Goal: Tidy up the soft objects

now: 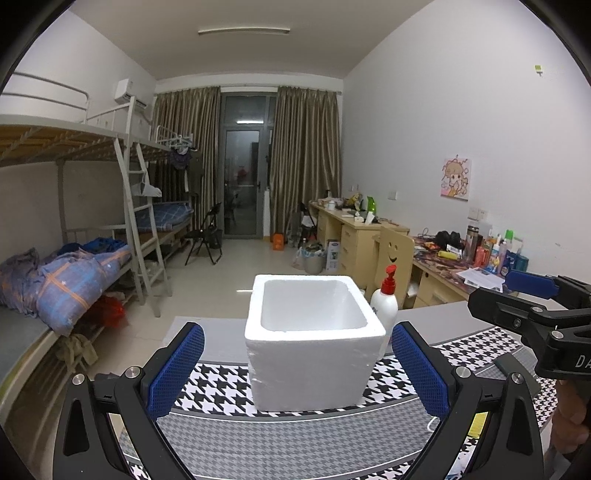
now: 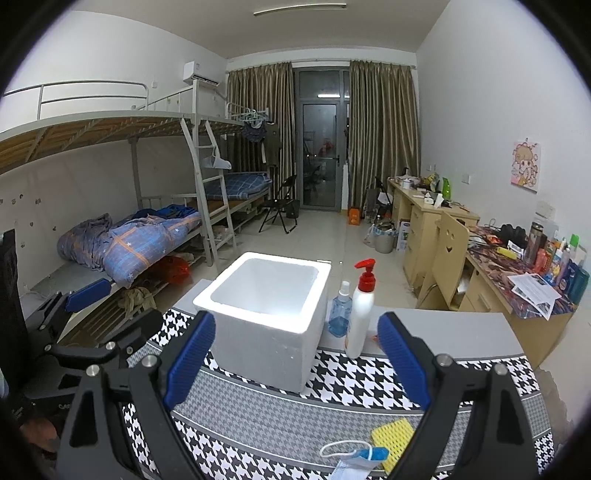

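both claws spread wide, holding nothing: left claw (image 1: 297, 369), right claw (image 2: 297, 365). open white foam box (image 2: 264, 317) on houndstooth-cloth bench (image 2: 258, 424). yellow mesh sponge (image 2: 393, 439) and blue face mask (image 2: 354, 463) lie near right claw, apart from box.

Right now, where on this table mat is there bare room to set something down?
Free: the grey mat strip between the foam box and the near edge. Crowded: right of the box, two bottles; near right, yellow sponge and face mask.

Dim, cool ceiling-tube light (image 1: 243, 31); soft shadows, heavy fisheye bending, black vignetted corners.
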`<state>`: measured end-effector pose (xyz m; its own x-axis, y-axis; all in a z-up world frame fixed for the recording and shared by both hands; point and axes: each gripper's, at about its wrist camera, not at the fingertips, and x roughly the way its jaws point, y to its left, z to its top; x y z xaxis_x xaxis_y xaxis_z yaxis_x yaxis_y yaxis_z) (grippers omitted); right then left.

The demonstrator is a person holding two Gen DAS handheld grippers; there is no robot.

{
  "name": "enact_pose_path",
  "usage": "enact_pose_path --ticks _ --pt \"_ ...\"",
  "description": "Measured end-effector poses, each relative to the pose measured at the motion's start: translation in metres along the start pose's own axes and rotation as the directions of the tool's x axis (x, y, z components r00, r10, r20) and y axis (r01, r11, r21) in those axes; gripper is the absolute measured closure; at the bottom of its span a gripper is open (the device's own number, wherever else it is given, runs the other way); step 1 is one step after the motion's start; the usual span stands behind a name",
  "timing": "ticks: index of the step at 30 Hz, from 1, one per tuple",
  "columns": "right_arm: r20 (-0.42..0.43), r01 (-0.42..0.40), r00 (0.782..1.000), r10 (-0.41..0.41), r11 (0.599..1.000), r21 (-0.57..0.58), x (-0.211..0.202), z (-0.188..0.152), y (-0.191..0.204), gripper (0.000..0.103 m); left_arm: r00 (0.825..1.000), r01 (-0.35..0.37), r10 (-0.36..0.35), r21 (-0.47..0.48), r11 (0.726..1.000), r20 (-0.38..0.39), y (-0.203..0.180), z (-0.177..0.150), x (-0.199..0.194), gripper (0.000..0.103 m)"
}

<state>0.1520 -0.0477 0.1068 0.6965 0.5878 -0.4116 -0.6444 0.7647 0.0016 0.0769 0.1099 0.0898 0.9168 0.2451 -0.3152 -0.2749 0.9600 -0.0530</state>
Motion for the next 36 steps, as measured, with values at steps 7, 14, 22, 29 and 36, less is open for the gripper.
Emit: enact_pose_path --ticks 7,14,22,29,36 --pt "0.005 0.011 1.000 -0.011 1.000 0.009 -0.005 -0.007 -0.005 0.011 1.000 0.013 -0.013 0.010 1.000 -0.003 -0.006 -0.003 -0.002 0.001" --pt "0.009 0.017 1.000 -0.017 1.000 0.025 -0.011 -0.014 -0.013 0.011 1.000 0.011 -0.011 0.007 1.000 0.015 -0.011 -0.005 -0.007 0.001" --pt "0.011 0.026 1.000 -0.026 0.998 0.053 -0.018 -0.023 -0.025 0.011 0.999 0.035 -0.035 0.002 0.999 0.005 -0.016 -0.013 -0.006 0.001" --pt "0.009 0.028 1.000 -0.029 0.997 0.071 -0.021 -0.030 -0.034 0.011 0.998 0.055 -0.055 0.008 0.998 0.000 -0.025 -0.018 -0.007 0.001" --pt "0.013 0.057 0.998 -0.058 0.996 0.063 -0.025 -0.036 -0.036 0.011 0.998 0.069 -0.069 0.014 0.997 0.005 -0.032 -0.023 -0.010 0.001"
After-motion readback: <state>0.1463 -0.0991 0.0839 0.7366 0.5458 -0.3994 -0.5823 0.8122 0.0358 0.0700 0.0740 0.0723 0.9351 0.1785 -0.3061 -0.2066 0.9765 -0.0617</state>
